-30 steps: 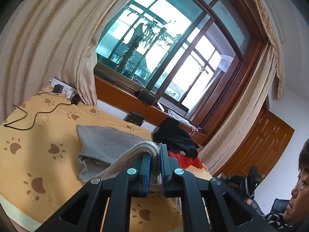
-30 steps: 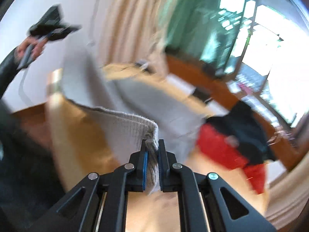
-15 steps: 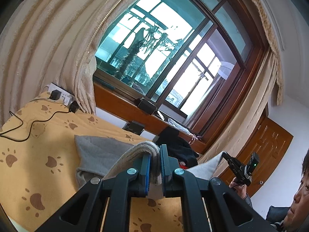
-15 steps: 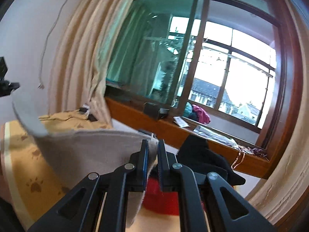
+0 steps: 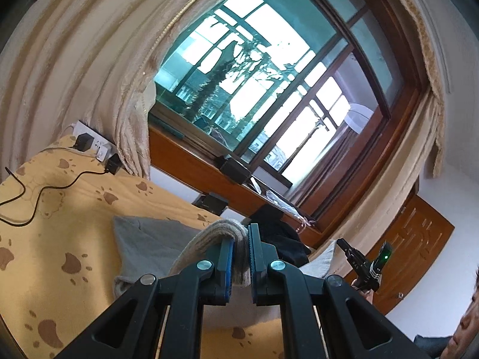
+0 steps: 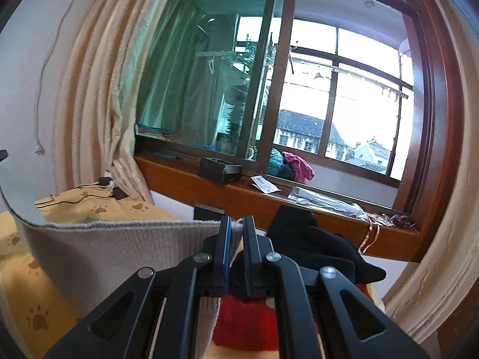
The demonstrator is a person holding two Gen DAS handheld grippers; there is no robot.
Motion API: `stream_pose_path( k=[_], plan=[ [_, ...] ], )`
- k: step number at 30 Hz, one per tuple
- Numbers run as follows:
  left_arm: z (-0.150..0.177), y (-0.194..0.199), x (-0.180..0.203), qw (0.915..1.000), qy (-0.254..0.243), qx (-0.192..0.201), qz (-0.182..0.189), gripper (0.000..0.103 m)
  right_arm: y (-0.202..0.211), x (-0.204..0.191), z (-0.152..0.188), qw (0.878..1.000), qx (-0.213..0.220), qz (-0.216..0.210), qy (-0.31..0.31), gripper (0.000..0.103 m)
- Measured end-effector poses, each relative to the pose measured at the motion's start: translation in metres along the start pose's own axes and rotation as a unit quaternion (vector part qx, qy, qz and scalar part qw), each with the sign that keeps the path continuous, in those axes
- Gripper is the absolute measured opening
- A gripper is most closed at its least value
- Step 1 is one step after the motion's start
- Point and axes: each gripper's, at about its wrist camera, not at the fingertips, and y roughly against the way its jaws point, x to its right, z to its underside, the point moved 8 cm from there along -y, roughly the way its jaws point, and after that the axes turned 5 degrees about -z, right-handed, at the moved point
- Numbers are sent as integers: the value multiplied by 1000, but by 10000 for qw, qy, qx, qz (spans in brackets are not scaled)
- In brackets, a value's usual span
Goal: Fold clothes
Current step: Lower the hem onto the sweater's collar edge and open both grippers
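From the left wrist, the left tongs [image 5: 239, 257] are clamped on a bunched ribbed edge of the grey sweater [image 5: 155, 239], lifting it off the bed [image 5: 60, 224] so the cloth can be spread for folding; the right tongs [image 5: 359, 261] show beyond it. From the right wrist, the right tongs [image 6: 236, 239] pinch the sweater's [image 6: 119, 245] other corner, its edge stretched above the bed [image 6: 18, 269], beside the black and red clothes [image 6: 314, 245].
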Motion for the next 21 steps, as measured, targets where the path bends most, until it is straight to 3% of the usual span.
stream_pose_path(
  k=[4,7,9,10,11,13,14,21],
  plan=[
    [-7,-29,-22,9996,191,-188,-82,9,-38,14,0,9996,-202,94,-186,7],
    [-1,-47,-40,9985,367,-364,-165,9,-68,10,14,9952,-649,-572,-459,7],
    [3,-57,-53,9975,489,-469,-222,9,-85,2,35,9822,-1028,-1301,-881,9],
    [5,-58,-57,9972,516,-481,-231,9,-90,-2,49,9754,-1211,-1518,-1044,17],
    [7,-57,-61,9971,545,-483,-239,9,-96,-6,62,9675,-1392,-1732,-1205,34],
    [10,-56,-68,9967,601,-488,-257,9,-104,-15,87,9514,-1711,-2110,-1453,58],
    [11,-55,-71,9965,620,-492,-273,9,-106,-22,95,9478,-1796,-2228,-1405,63],
    [18,-48,-74,9962,641,-510,-282,9,-140,-89,125,9214,-2520,-2903,-579,68]
  ],
)
